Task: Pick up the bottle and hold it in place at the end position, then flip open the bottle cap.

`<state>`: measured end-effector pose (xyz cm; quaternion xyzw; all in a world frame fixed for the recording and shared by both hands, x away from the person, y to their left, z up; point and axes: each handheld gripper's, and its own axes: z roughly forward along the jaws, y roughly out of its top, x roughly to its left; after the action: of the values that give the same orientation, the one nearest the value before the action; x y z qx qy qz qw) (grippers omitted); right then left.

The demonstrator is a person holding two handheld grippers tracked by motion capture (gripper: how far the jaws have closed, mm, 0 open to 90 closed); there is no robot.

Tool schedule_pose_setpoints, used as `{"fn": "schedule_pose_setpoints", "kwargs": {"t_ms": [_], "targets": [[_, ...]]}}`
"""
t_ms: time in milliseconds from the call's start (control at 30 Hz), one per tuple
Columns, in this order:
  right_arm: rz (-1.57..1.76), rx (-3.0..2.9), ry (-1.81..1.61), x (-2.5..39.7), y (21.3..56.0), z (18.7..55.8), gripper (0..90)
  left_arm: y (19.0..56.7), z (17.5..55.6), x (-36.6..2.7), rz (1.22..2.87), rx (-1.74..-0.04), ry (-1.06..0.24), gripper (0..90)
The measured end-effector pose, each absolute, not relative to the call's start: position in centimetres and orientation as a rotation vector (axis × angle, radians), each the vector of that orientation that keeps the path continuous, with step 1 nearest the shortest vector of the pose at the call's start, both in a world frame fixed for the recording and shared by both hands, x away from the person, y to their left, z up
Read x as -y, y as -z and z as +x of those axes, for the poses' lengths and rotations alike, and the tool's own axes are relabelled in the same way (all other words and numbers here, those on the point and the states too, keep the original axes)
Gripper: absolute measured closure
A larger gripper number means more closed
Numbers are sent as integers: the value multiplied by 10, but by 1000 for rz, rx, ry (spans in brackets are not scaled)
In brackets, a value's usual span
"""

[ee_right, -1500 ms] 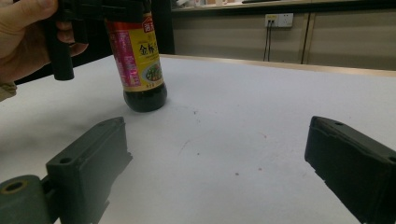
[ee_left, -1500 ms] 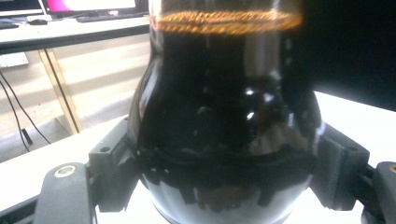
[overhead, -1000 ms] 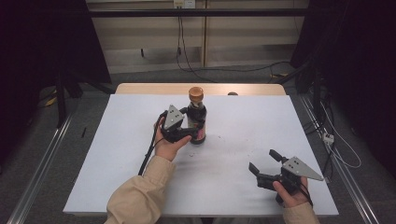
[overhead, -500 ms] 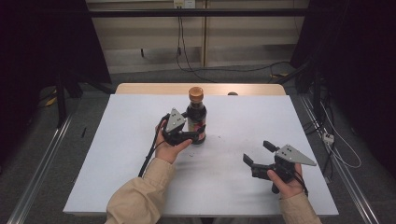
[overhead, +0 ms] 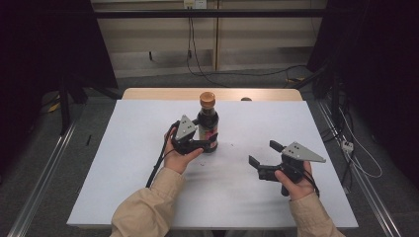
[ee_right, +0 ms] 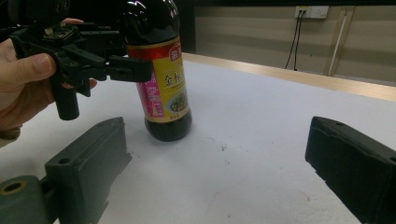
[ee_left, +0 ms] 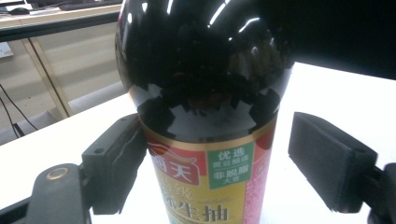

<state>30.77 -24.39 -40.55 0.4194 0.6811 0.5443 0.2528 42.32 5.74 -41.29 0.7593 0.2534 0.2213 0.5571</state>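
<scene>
A dark soy sauce bottle [overhead: 207, 123] with an orange cap and a red and yellow label stands upright on the white table [overhead: 123, 173], near its far middle. My left gripper [overhead: 210, 139] sits around the bottle's lower body. In the left gripper view the bottle [ee_left: 205, 93] stands between the jaws: the left pad [ee_left: 116, 163] touches it, the right pad [ee_left: 331, 158] is a little apart. My right gripper [overhead: 262, 152] is open and empty, low over the table at the right, pointing toward the bottle [ee_right: 163, 79], with the left gripper [ee_right: 133, 67] beside it.
A wooden strip [overhead: 148, 94] runs along the table's far edge, with a small dark object [overhead: 245, 99] on it. Cables [overhead: 341, 143] lie on the floor at the right. Bare table surface stretches to the left and in front of the bottle.
The right gripper has moved left and forward, toward the bottle, staying open. The left gripper and the bottle have stayed where they were.
</scene>
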Motion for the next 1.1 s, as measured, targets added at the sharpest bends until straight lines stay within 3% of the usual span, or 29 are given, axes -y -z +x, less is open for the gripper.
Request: {"fn": "schedule_pose_setpoints", "kwargs": {"t_ms": [300, 467, 600, 800, 1100], "targets": [[1119, -1870, -1493, 236, 391, 317, 41, 407, 422, -63, 1793, -592, -532, 172], [1104, -1878, -1508, 230, 381, 326, 31, 411, 423, -62, 1804, -612, -487, 69], [1087, -1896, -1522, 225, 371, 332, 83, 415, 423, -64, 1794, -617, -477, 50], [1063, -1929, -1579, 213, 356, 345, 322, 420, 424, -65, 1799, -627, -455, 75], [1026, -1966, -1625, 204, 338, 371, 880, 421, 428, -62, 1779, -641, -471, 151]]}}
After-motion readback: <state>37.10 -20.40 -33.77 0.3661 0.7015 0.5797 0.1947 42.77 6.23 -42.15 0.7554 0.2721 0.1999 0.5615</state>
